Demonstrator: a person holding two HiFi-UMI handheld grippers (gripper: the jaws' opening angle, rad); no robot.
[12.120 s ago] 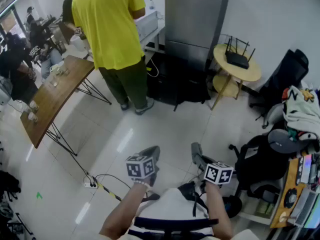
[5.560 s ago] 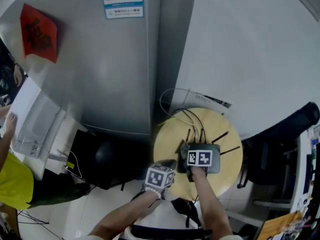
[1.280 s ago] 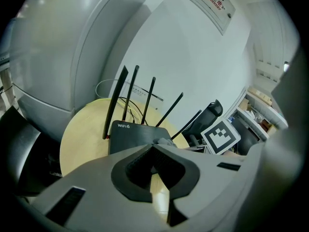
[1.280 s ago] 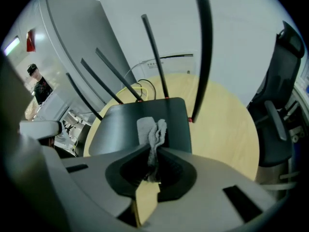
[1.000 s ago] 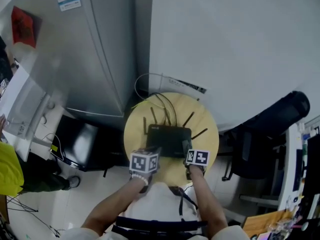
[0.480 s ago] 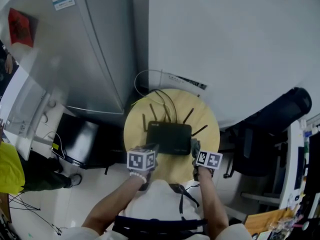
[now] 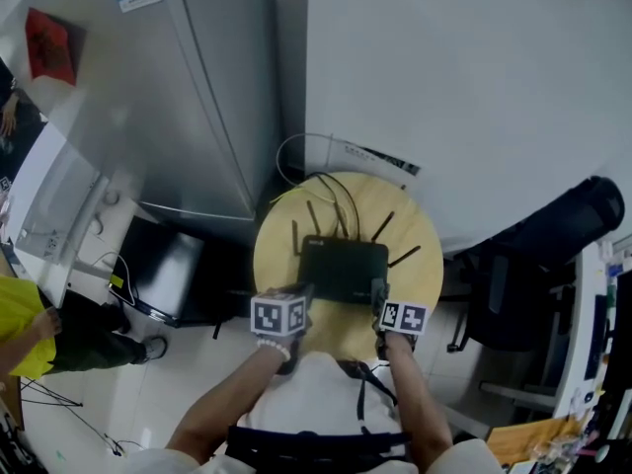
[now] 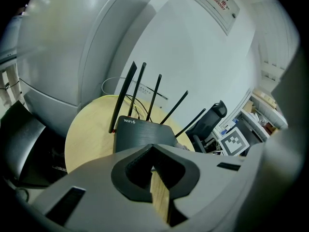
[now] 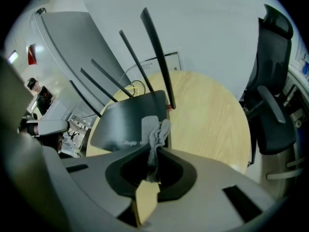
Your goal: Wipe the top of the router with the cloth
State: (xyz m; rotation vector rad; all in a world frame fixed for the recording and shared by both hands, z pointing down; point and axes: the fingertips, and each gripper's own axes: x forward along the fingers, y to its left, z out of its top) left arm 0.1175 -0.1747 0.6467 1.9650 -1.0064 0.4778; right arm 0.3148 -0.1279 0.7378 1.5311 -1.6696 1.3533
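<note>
A black router [image 7: 342,270] with several raised antennas lies on a round wooden table [image 7: 415,265]. In the right gripper view my right gripper [image 9: 155,151] is shut on a small grey cloth [image 9: 155,133], which rests on the near right corner of the router [image 9: 130,122]. The head view shows that gripper [image 7: 378,290] at the router's near right edge. My left gripper [image 7: 302,291] sits at the near left edge. In its own view the left gripper [image 8: 153,151] has its jaws together with nothing between them, just short of the router [image 8: 142,131].
A tall grey fridge [image 7: 188,97] stands left of the table, and a white wall is behind it. Cables [image 7: 296,161] loop off the table's far side. A black office chair [image 7: 558,240] is at the right. A person in yellow [image 7: 20,334] is at the far left.
My right gripper with the cloth has slid a little to the right along the router's near edge. The left gripper has hardly moved.
</note>
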